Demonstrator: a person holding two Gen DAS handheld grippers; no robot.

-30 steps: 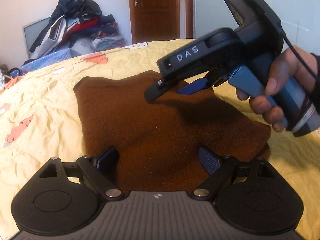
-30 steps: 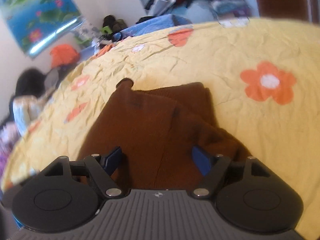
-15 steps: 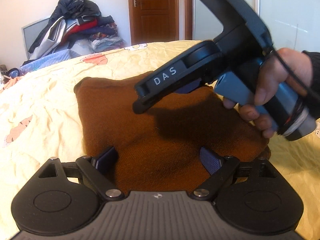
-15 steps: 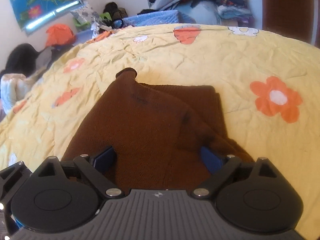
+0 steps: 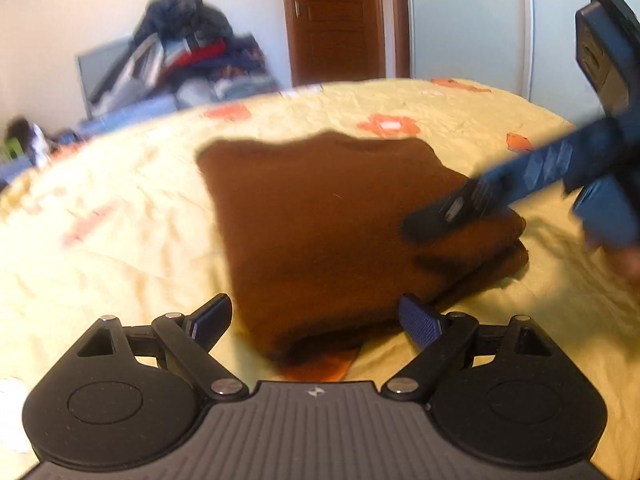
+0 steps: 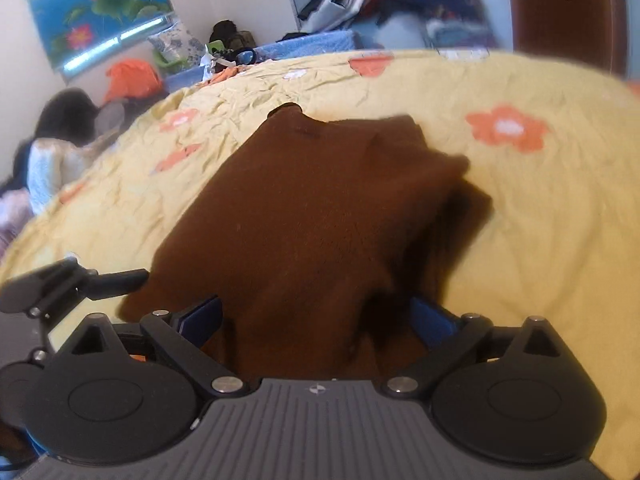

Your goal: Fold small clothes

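Both grippers stand spread wide over a brown sweater (image 5: 332, 232) that lies folded on the yellow flowered bedspread (image 5: 120, 240). In the left wrist view the left gripper (image 5: 316, 320) holds nothing, its blue pads (image 5: 420, 324) either side of the sweater's near corner. The right gripper (image 6: 316, 320) is opening further, cloth between its jaws but not pinched. A second ago it hovered across the middle of the sweater; now it has swung out to the right edge of that frame (blurred, so its tip is hard to read), and the left one has slid so the near corner shows. That suggests the last fold has been let go and the sweater is likely close to done. Its right edge shows stacked layers, slightly uneven. Bare bedspread surrounds the sweater on all sides, leaving free room; a pile of clothes (image 5: 188, 56) sits well apart at upper left.
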